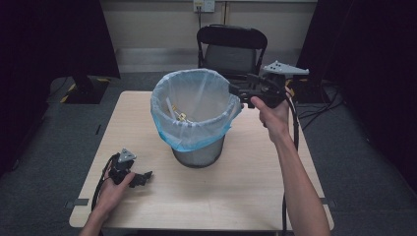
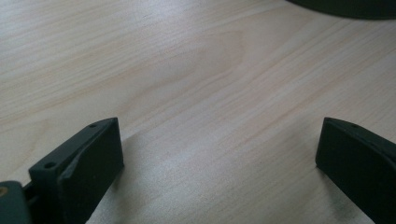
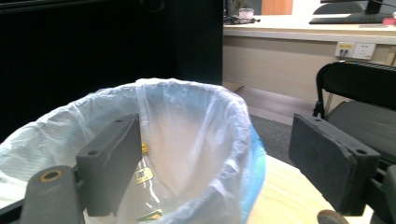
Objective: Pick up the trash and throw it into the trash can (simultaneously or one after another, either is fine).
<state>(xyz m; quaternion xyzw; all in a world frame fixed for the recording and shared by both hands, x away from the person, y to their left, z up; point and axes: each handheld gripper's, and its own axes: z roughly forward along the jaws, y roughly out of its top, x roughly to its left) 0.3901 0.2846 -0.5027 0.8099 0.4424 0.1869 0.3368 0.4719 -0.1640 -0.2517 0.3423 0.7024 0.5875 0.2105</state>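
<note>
A mesh waste bin (image 1: 197,153) lined with a pale blue plastic bag (image 1: 193,105) stands in the middle of the wooden table (image 1: 246,182). Yellow scraps (image 1: 181,116) lie inside the bag. My right gripper (image 1: 235,92) hovers open at the bin's right rim, jaws pointing left over the bag (image 3: 196,140), nothing between them. Yellow labels (image 3: 144,175) show deep in the bag. My left gripper (image 1: 146,177) rests open on the table at the front left, with bare wood (image 2: 210,116) between its jaws. The bin's dark base (image 2: 345,7) shows at the top edge.
A black chair (image 1: 231,49) stands behind the table, close to the right gripper. Dark curtains flank both sides. Cables lie on the grey floor at the right. A wall socket (image 3: 354,49) sits on the back wall.
</note>
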